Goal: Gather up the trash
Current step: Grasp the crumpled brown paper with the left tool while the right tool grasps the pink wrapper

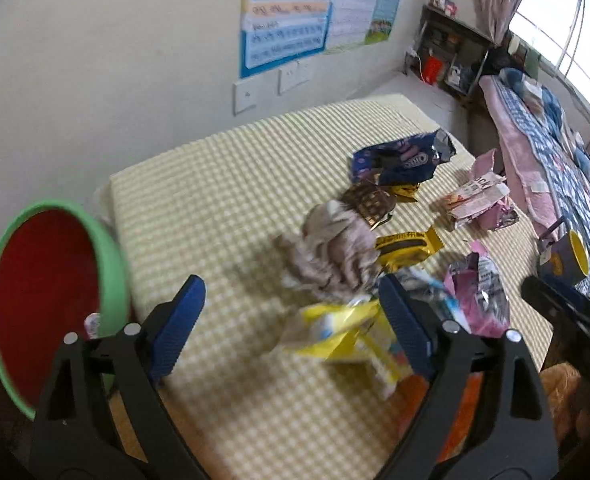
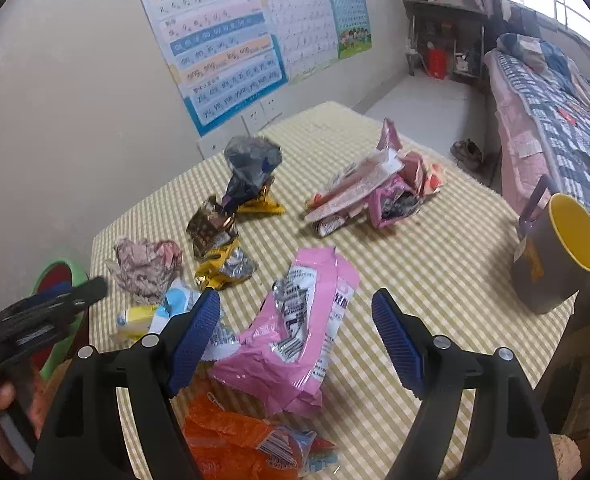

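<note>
A: Any writing you can read?
B: "OREO" on the blue wrapper (image 1: 403, 158) far across the checked table (image 1: 223, 184)

A: Your tools?
B: Left gripper (image 1: 291, 300) and right gripper (image 2: 295, 312) both spread, pinching nothing; pink wrapper (image 2: 295, 332) lies between your right fingers

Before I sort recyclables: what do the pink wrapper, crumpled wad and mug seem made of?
Pink wrapper: plastic film, probably foil-lined, with a silvery inside at the tear. Crumpled wad: looks like paper or tissue, matte, softly creased. Mug: probably ceramic or hard plastic, smooth grey outside, yellow inside.
</note>
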`<action>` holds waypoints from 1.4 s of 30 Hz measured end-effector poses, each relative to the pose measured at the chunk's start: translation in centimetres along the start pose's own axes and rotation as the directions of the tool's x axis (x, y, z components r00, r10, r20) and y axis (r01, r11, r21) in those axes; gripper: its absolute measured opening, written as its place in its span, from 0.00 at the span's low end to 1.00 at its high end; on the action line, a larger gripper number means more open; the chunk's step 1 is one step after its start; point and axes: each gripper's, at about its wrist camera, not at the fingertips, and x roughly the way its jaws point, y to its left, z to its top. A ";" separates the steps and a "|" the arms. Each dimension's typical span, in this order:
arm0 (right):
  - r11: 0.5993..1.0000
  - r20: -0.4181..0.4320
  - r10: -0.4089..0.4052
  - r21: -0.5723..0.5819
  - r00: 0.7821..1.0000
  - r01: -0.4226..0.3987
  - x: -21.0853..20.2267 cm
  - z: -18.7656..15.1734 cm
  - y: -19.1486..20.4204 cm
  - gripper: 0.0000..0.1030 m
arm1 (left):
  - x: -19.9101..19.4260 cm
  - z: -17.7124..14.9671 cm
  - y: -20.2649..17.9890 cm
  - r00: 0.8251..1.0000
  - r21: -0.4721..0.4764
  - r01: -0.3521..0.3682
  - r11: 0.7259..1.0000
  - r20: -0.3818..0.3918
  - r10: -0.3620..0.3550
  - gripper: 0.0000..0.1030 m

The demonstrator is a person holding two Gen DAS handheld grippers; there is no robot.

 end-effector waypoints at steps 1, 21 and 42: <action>1.000 0.010 0.001 0.003 1.000 -0.001 -0.2 0.1 0.0 0.74 | 0.7 0.2 -0.2 1.000 -0.009 0.010 1.000 -0.011 -0.010 0.83; 0.991 -0.102 0.023 0.133 0.995 -0.010 3.1 -0.5 -2.6 0.74 | -2.5 0.3 0.4 0.999 0.024 0.016 1.000 0.047 -0.017 0.32; 0.975 -0.088 0.053 0.219 0.995 -0.033 2.7 -1.1 -2.9 0.30 | -6.6 -3.8 4.7 0.995 -0.036 0.012 0.999 0.104 -0.009 0.33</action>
